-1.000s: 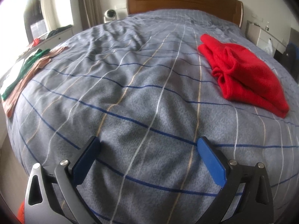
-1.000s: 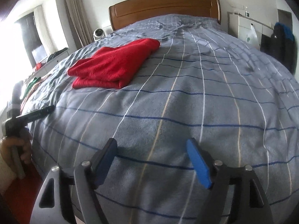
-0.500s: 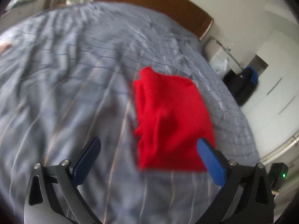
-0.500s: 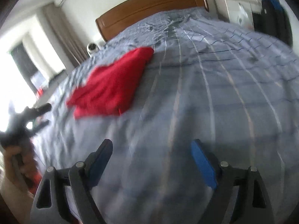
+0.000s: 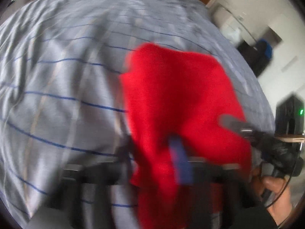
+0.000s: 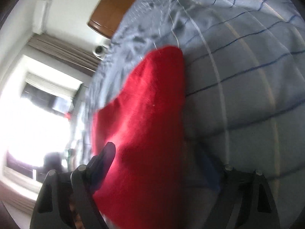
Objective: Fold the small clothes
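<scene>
A red fleece garment lies loosely folded on the grey checked bed cover. My left gripper is at its near edge, blurred by motion. Its jaws are closing, with a fold of red cloth pinched between the dark finger and the blue pad. One finger of the right gripper reaches onto the garment's right side, held by a hand. In the right wrist view the red garment runs between the wide fingers of my right gripper. Those jaws are closing and stand clear of the cloth.
The wooden headboard bounds the far end of the bed cover. A bright window and a small camera sit to the left. A nightstand and a black box with a green light stand beside the bed.
Both grippers swung in over the red garment, which now fills both views. The left jaws went from wide open to narrow around the cloth. The right view has rolled.
</scene>
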